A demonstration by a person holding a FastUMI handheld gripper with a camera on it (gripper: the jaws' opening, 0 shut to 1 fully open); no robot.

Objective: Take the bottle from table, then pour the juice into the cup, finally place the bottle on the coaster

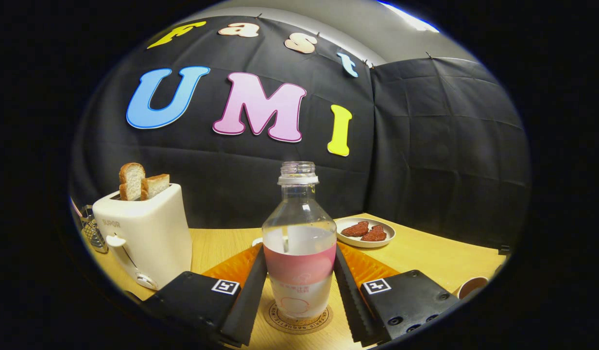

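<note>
So my gripper [299,287] has its two black fingers on either side of the bottle [299,243], both pressing against the pink label band, so it's pinched on it. The bottle is uncapped, standing upright, with some clear liquid in the lower half. Its base sits on the round coaster [298,318], right between my fingers on the wooden table [425,255]. There's an orange mat [372,267] just behind the bottle. Off to the far right, near the table edge, is the cup [471,286]. To the left stands a white toaster [146,233] with two bread slices [141,182] poking out, and farther back on the right is a plate [365,232] with reddish pieces on it.
</note>
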